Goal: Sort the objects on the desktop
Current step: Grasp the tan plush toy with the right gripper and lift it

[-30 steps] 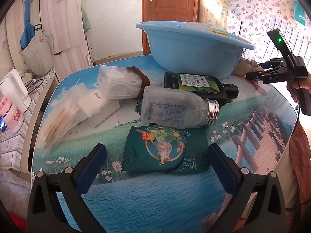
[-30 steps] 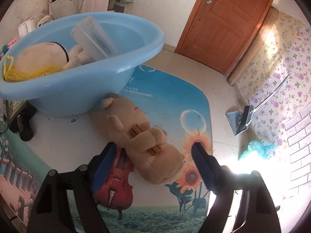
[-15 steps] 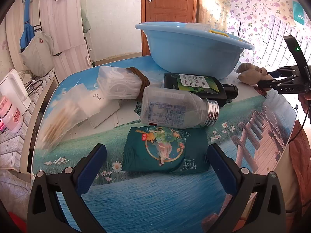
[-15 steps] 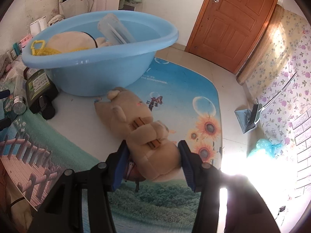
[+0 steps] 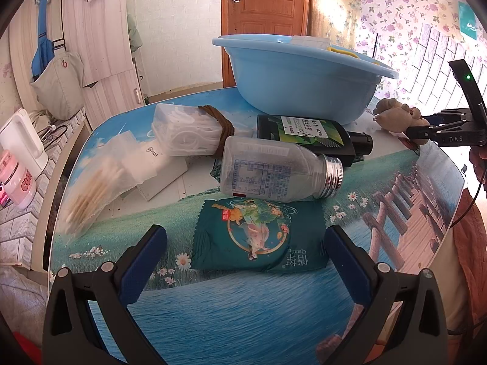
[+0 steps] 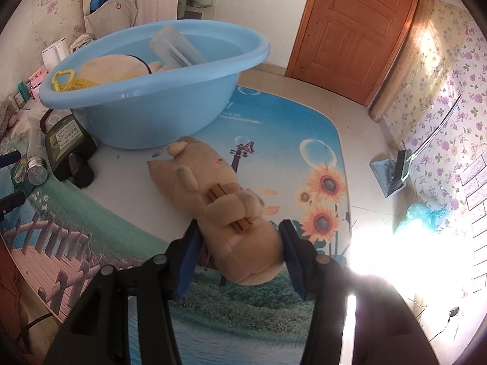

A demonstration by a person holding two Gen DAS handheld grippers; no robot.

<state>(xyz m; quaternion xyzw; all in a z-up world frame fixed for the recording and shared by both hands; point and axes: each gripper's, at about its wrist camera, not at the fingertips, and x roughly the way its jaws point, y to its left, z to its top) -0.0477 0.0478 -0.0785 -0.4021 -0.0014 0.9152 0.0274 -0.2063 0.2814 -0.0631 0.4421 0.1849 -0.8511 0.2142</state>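
Note:
My right gripper (image 6: 240, 243) is shut on a tan plush toy (image 6: 219, 200) and holds it off the table, its head towards the blue basin (image 6: 158, 91). The basin holds another plush, a yellow net and a clear box. The toy also shows in the left wrist view (image 5: 395, 117), right of the basin (image 5: 298, 76). My left gripper (image 5: 243, 243) is open and empty, its fingers on either side of a green snack packet (image 5: 258, 237). Beyond it lie a clear bottle (image 5: 280, 173), a dark bottle (image 5: 310, 137), a clear box tied with cord (image 5: 188, 130) and a bag of cotton swabs (image 5: 97, 182).
A white card box (image 5: 161, 167) lies under the swab bag. A white kettle (image 5: 18, 140) and a pink cup (image 5: 18, 179) stand on a ledge at the left. The table's right edge (image 5: 453, 206) is near the right hand. A dustpan (image 6: 389, 173) is on the floor.
My right gripper has closed on the plush toy and lifted it, backing away from the basin. My left gripper and the objects before it have not moved.

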